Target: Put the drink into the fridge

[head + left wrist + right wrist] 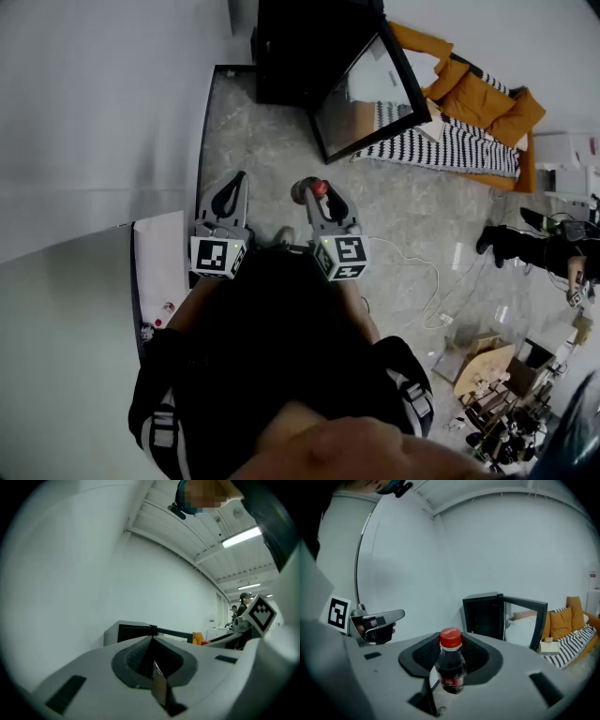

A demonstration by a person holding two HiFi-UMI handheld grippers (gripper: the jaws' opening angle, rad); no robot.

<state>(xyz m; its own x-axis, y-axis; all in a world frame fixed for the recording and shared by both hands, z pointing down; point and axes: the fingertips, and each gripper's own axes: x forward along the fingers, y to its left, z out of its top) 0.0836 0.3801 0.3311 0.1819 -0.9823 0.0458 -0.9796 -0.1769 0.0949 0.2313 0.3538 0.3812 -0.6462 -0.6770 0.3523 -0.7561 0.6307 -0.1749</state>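
My right tongs (312, 193) are clamped on a small cola bottle (451, 665), pads pressing its dark body from both sides. In the right gripper view it sits in the lower middle of the frame, upright, red cap on top, long axis vertical and crosswise to the jaws. Its base is cut off by the jaw bodies. From the head view I catch only the red cap and a bit of dark shoulder at the jaw tips. My left tongs (234, 184) hang just beside, jaws together with nothing between them. The small black fridge (298, 54) stands at the top middle of the head view, its glass door (373, 94) swung wide toward the right of the frame. The inside is too dark to make out any shelves. Bare grey floor (267, 150) lies between my tongs and the fridge mouth. A white wall (94, 112) closes off the whole left side. Beyond the door, at upper right, orange cushions (478, 94) and a striped blanket (450, 145) crowd the edge, and cables (422, 277) trail over the floor at the right.
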